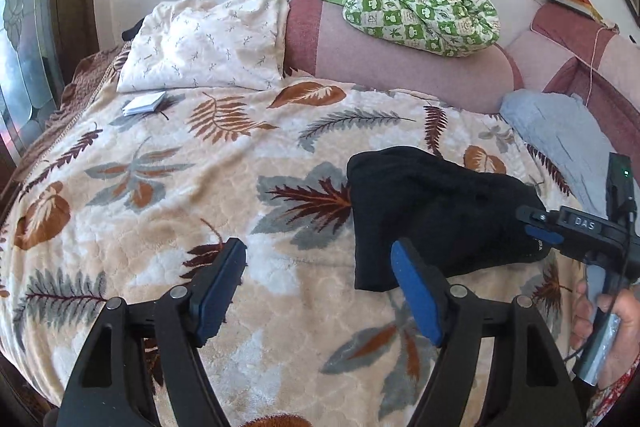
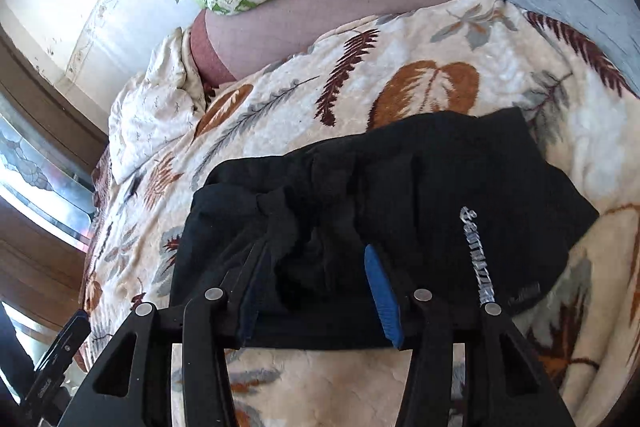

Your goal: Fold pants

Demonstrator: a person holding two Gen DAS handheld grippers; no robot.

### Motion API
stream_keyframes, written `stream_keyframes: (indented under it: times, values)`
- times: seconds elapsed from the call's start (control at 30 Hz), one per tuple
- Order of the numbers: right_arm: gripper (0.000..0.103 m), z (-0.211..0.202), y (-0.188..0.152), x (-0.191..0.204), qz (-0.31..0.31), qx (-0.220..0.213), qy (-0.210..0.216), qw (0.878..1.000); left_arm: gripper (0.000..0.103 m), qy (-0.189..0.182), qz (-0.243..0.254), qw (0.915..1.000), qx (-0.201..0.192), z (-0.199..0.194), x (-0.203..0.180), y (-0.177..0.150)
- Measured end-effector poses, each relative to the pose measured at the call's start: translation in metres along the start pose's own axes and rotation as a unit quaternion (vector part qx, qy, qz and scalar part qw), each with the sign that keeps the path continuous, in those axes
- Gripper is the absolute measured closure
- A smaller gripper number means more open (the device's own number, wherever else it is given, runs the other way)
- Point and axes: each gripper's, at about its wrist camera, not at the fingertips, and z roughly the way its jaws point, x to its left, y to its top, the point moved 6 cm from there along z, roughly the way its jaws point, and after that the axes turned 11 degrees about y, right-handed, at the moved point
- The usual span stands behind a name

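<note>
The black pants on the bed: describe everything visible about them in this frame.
The black pants are dark, soft-looking fabric, bunched into a compact, creased bundle rather than spread out. Silver lettering runs along one part near an edge. They lie on the leaf-patterned blanket, toward its right side in the left wrist view, short of the grey pillow. The right gripper hangs over their near edge with its jaws apart; whether it touches the cloth is unclear. The left gripper is clear of them.
</note>
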Motion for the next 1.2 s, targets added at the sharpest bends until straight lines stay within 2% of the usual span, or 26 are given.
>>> stream_keyframes:
  times: [0.13, 0.33, 0.63, 0.87, 1.07, 1.2]
  values:
    - [0.047, -0.033, -0.023, -0.018, 0.026, -0.037, -0.001, 0.999, 0.028, 0.017, 0.036, 0.9992, -0.012, -0.01, -0.018, -0.001]
    - [0.047, -0.065, -0.051, -0.045, 0.05, -0.078, -0.014, 0.996, 0.028, 0.019, 0.069, 0.9974, -0.01, -0.014, -0.045, -0.003]
    - [0.046, -0.084, -0.057, -0.074, 0.05, -0.107, -0.036, 0.992, 0.028, 0.019, 0.112, 0.9935, -0.003, -0.01, -0.08, -0.003]
    - [0.046, -0.087, -0.057, -0.081, 0.045, -0.112, -0.042, 0.992, 0.028, 0.008, 0.138, 0.9904, 0.0, 0.001, -0.108, 0.005]
    - [0.045, -0.088, -0.051, -0.076, 0.027, -0.11, -0.05, 0.992, 0.028, -0.017, 0.153, 0.9881, 0.008, 0.019, -0.137, 0.022]
    - [0.045, -0.085, -0.038, -0.073, 0.018, -0.1, -0.058, 0.993, 0.028, -0.061, 0.163, 0.9844, 0.026, 0.038, -0.165, 0.046]
